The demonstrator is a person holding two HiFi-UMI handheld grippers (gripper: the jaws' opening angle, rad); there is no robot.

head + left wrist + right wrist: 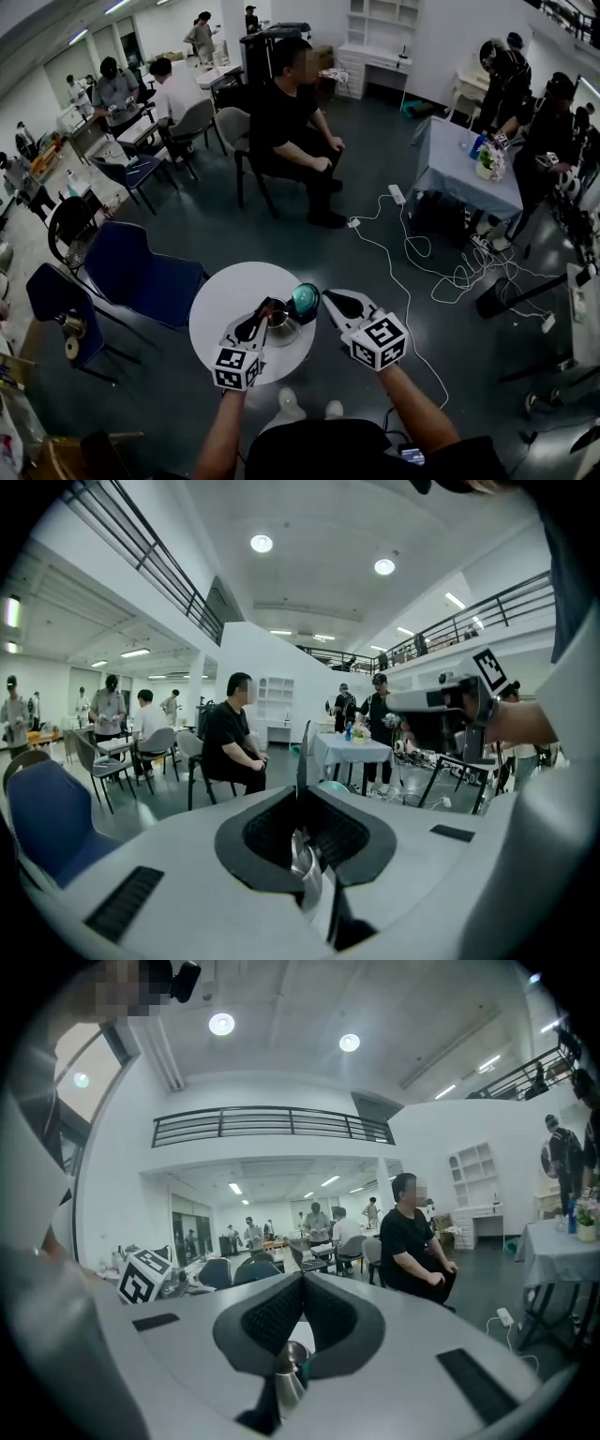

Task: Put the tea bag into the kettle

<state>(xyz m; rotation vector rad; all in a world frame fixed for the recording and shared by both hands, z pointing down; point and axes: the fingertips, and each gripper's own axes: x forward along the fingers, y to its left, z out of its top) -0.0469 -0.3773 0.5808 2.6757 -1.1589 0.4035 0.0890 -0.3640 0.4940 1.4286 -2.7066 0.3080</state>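
Left tongs [302, 794] pinched shut on a thin flat sliver, upright and edge-on; the tea bag [302, 747], I judge. Kettle [279, 328] sits just below the tips, mouth open, teal lid [305, 300] tipped back on its far side. Right tongs [328, 298] closed, empty, just beside the lid at the table's [220, 300] right edge. Left is nearer; only the lid crowds the drop.

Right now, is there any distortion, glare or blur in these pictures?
Head view: fisheye bends the room's edges, and the round table is nearly washed out. Left gripper view: a ceiling light flares; the kettle below the jaws is soft. Right gripper view: dark rounded corners, kettle likewise out of focus.
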